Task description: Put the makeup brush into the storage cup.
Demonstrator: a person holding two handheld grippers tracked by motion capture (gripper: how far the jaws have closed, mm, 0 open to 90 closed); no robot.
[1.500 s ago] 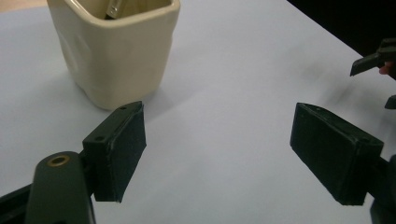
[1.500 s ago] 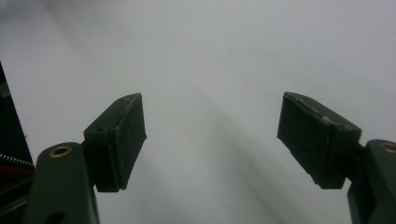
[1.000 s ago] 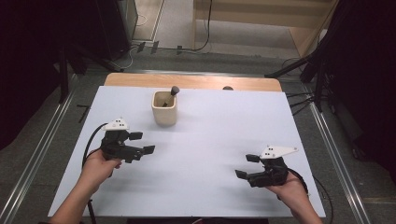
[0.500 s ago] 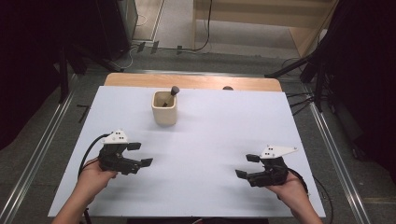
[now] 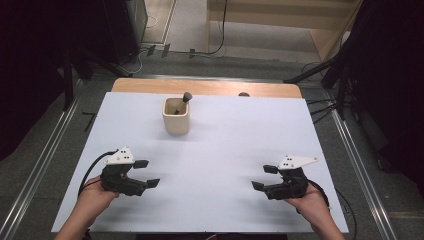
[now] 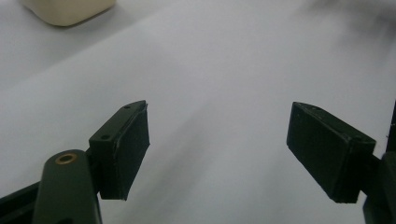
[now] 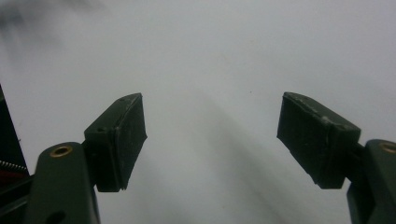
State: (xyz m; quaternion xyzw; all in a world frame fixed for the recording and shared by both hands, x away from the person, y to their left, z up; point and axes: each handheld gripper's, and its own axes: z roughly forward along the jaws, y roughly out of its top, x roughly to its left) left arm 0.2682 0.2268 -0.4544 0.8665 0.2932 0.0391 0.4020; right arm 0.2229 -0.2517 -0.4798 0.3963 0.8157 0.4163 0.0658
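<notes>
My left gripper [image 5: 147,173] is black, topped by a pale grey plate with small dark dots, and my right gripper [image 5: 264,177] wears the same colours. My pads [image 6: 135,140] look matte black, with a brass-coloured rivet below (one on each side). The table [image 5: 235,135] is plain white, edged in light wood at the back. The cup [image 5: 176,116] is cream, holding a dark grey-tipped stick [image 5: 184,99].

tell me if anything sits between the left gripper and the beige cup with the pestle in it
Nothing visible does. The left gripper is open and empty near the table's front edge, and only bare white table lies between it and the beige cup farther back. The pestle leans inside the cup.
</notes>
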